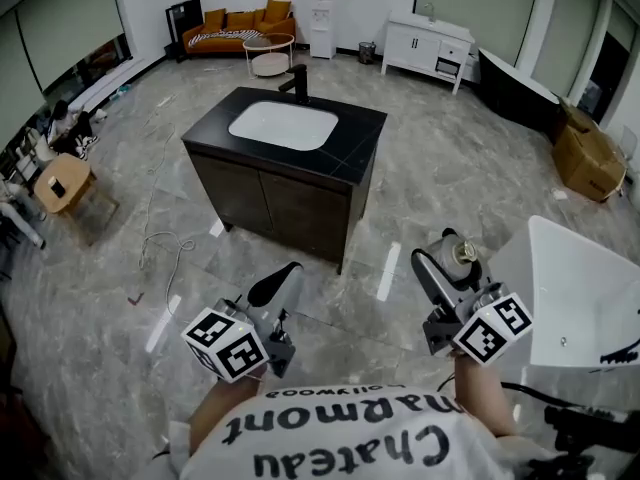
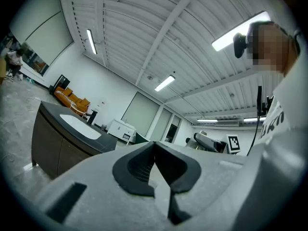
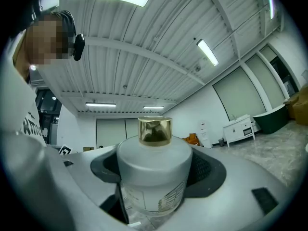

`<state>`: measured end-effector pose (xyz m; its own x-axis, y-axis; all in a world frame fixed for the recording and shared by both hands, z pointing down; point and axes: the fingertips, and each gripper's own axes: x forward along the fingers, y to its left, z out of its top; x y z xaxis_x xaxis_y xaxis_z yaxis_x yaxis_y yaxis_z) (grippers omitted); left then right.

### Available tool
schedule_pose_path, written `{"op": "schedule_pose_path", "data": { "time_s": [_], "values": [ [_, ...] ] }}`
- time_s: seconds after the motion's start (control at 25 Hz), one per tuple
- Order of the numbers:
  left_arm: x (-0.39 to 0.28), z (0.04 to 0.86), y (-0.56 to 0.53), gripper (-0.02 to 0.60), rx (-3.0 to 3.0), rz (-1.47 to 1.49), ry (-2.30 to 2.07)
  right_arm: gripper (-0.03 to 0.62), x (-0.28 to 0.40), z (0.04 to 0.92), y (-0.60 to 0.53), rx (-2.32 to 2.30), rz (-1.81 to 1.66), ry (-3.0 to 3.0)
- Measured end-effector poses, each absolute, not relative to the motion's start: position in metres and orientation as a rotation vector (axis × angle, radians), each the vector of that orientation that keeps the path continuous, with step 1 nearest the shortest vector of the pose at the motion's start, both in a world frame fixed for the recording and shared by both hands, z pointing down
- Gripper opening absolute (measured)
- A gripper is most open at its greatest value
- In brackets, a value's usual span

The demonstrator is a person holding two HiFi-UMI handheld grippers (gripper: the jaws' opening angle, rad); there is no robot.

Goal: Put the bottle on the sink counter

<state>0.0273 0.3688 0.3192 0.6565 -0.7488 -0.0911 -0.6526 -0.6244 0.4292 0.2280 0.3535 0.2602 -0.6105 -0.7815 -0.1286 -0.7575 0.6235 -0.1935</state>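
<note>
Right gripper view: right gripper (image 3: 155, 163) pinches gold-capped bottle (image 3: 151, 174), frame centre; left gripper (image 2: 155, 150) jaws pressed together, empty.

The head view looked steeply down over the left tool (image 1: 285, 273) and right tool (image 1: 447, 256) toward the sink bench (image 1: 352, 140) well ahead. Each tool view sat close behind its own jaws, facing level; the left one shared that bench with the head view.

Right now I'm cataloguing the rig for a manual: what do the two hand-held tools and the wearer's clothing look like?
Both the left tool and the right tool have pale grey bodies with dark ribbed pads. Each carries a white cube with black square markers: left cube, right cube. The person wears a white top with black lettering.
</note>
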Motion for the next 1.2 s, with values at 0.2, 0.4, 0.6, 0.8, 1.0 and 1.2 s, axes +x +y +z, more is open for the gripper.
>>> {"op": "schedule_pose_path", "data": {
  "time_s": [0.2,0.4,0.6,0.8,1.0,1.2],
  "values": [
    [-0.004,0.320,0.371,0.015,2.531,-0.375,-1.101,0.339,0.204,0.262,0.355,-1.283,-0.190,2.608],
    [-0.031,0.330,0.368,0.015,2.575,-0.314,-1.097,0.339,0.179,0.271,0.355,-1.298,-0.222,2.572],
    [-0.049,0.340,0.365,0.015,2.516,-0.318,-1.095,0.339,0.159,0.280,0.348,-1.314,-0.259,2.601],
    [-0.072,0.346,0.344,0.015,2.468,-0.343,-1.146,0.339,0.136,0.285,0.319,-1.283,-0.279,2.642],
    [-0.098,0.348,0.305,0.015,2.429,-0.383,-1.226,0.339,0.114,0.278,0.274,-1.212,-0.260,2.672],
    [-0.103,0.338,0.254,0.015,2.446,-0.394,-1.270,0.339,0.110,0.266,0.219,-1.153,-0.240,2.664]
  ]
}}
